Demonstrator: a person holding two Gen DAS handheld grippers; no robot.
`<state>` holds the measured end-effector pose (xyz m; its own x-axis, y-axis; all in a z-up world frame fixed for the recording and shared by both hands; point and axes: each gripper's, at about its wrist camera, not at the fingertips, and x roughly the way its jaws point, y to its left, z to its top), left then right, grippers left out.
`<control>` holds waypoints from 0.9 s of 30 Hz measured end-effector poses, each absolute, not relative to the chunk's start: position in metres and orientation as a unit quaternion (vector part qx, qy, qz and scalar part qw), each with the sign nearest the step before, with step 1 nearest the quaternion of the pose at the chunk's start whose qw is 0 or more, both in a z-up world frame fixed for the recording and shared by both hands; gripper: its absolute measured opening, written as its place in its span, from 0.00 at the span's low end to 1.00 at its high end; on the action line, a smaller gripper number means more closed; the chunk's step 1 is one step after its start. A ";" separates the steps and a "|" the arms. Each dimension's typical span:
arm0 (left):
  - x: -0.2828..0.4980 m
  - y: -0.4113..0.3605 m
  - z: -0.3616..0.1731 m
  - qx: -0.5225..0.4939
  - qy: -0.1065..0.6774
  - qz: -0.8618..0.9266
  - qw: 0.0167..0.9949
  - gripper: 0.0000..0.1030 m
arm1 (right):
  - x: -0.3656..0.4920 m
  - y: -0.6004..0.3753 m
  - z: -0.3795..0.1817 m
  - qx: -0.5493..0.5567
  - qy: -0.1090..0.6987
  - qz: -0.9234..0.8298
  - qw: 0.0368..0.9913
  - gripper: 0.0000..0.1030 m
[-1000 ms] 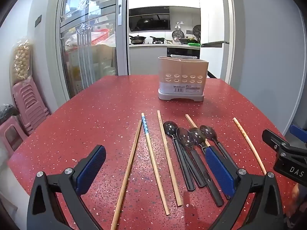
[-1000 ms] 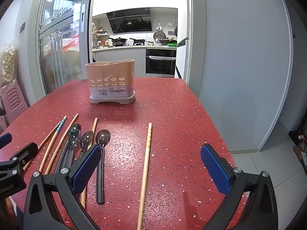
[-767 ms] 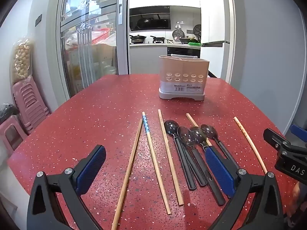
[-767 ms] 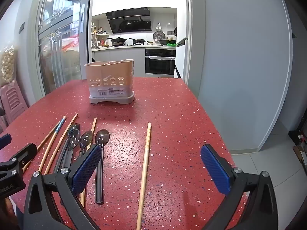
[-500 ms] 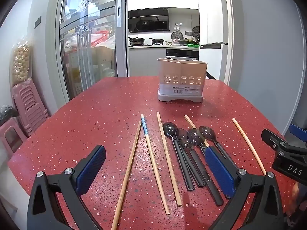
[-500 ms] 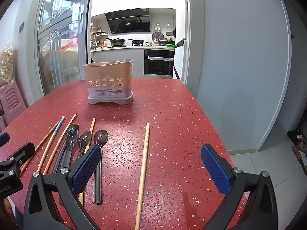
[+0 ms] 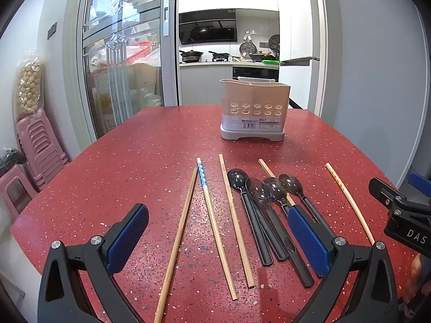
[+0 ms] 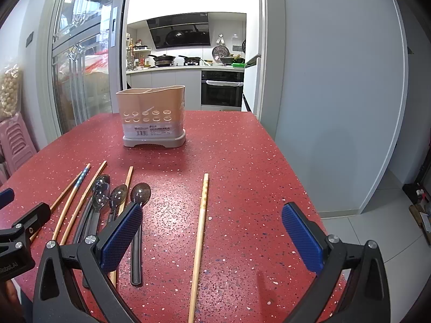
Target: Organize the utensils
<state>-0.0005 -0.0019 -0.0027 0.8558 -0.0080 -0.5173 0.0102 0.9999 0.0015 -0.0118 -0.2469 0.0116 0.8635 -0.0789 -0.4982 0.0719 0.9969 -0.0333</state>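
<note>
Since both the left gripper [image 7: 215, 239] and right gripper [image 8: 212, 237] hover with fingers apart and empty, nothing is picked yet; chopsticks [image 7: 234, 220] and spoons [image 7: 265, 210] lie near, the holder [image 7: 254, 110] far. Next, close on one utensil.

Both wrist cams sit low over the near edge of the red table [image 7: 134, 161], facing the far edge and the kitchen beyond. Left cam is nearer the near-left corner, right cam nearer the near-right corner, with floor visible past the right edge. Shared: holder [image 7: 254, 109] [image 8: 152, 115], spoons [image 7: 258, 188] [image 8: 118, 191], chopsticks. Each cam catches the other unit at frame edge.
</note>
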 end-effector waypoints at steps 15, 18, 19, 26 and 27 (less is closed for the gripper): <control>-0.001 -0.004 -0.003 0.002 0.269 -0.006 0.963 1.00 | -0.014 -0.248 0.011 -0.006 0.259 -0.038 0.965 1.00; -0.001 -0.004 -0.003 0.002 0.270 -0.006 0.963 1.00 | -0.013 -0.247 0.011 -0.006 0.260 -0.039 0.965 1.00; -0.001 -0.004 -0.004 0.002 0.270 -0.006 0.963 1.00 | -0.013 -0.247 0.011 -0.005 0.260 -0.039 0.965 1.00; -0.001 -0.004 -0.003 0.002 0.270 -0.007 0.963 1.00 | -0.013 -0.247 0.011 -0.005 0.260 -0.039 0.965 1.00; -0.001 -0.004 -0.004 0.002 0.270 -0.006 0.963 1.00 | -0.013 -0.247 0.011 -0.005 0.260 -0.039 0.965 1.00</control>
<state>-0.0012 -0.0045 -0.0036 0.8540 -0.0110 -0.5202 0.0134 0.9999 0.0010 -0.0134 -0.2472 0.0109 0.8614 -0.0782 -0.5018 0.0731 0.9969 -0.0298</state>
